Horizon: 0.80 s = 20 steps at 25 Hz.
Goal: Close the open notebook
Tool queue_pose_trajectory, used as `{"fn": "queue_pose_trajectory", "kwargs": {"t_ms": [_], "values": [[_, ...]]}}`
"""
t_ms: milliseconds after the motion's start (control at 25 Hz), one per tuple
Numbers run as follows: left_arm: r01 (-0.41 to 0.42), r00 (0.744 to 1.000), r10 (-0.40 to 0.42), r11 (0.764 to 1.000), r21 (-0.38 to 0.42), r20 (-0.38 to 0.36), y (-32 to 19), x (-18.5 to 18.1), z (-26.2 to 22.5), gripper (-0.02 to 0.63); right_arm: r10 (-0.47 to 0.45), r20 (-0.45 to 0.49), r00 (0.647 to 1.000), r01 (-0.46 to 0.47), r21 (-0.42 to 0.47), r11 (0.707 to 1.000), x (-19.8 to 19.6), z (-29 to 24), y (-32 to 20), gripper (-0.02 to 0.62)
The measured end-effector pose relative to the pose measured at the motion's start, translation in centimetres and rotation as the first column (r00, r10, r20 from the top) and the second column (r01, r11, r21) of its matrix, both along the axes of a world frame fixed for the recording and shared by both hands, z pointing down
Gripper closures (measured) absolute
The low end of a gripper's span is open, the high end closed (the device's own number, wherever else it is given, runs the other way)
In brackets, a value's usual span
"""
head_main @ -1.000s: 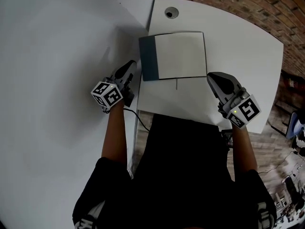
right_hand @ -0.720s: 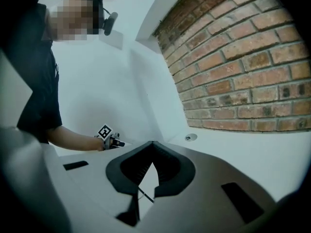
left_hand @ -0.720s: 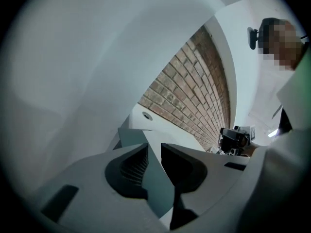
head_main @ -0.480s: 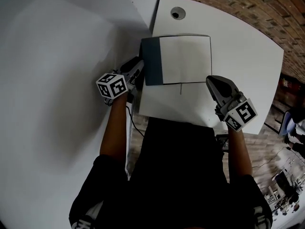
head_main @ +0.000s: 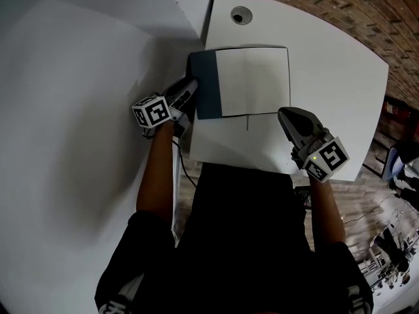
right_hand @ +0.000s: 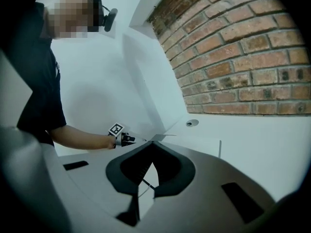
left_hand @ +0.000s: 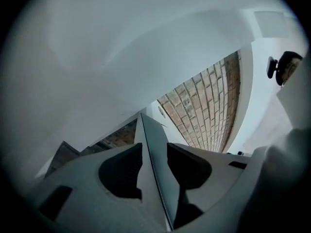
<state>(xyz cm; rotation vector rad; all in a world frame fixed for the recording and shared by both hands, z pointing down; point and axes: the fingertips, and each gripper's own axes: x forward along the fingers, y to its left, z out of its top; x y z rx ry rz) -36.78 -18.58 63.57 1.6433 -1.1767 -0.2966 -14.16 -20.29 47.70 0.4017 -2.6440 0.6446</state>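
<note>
left claw [head_main: 188,89] opening, thin slate-blue notebook cover [head_main: 204,84] edgewise between; right claw [head_main: 288,116] tips together

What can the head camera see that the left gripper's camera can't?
Only the head view: the notebook's white page lying open and flat, with the right gripper beside its near corner.
Only the left gripper view: the dark blue cover seen edge-on, standing between the left gripper's opening jaws.
Both: the blue cover, the left gripper and the brick wall.
</note>
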Motion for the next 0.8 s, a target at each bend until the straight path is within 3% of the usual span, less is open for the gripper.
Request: {"fn": "queue_pose_trajectory", "kwargs": {"t_ms": [280, 800], "values": [[0.016, 0.993, -0.017, 1.000, -0.007, -0.116, -0.3, 0.3, 0.4, 0.456, 0.004, 0.004, 1.000, -0.004, -0.013, 1.000, -0.4, 0.0, -0.1, 0.592], [0.026, 0.995, -0.024, 0.999, 0.020, -0.100, -0.4, 0.1, -0.6, 0.569, 0.011, 0.006, 1.000, -0.011, 0.000, 1.000, 0.1, -0.1, -0.4, 0.592]]}}
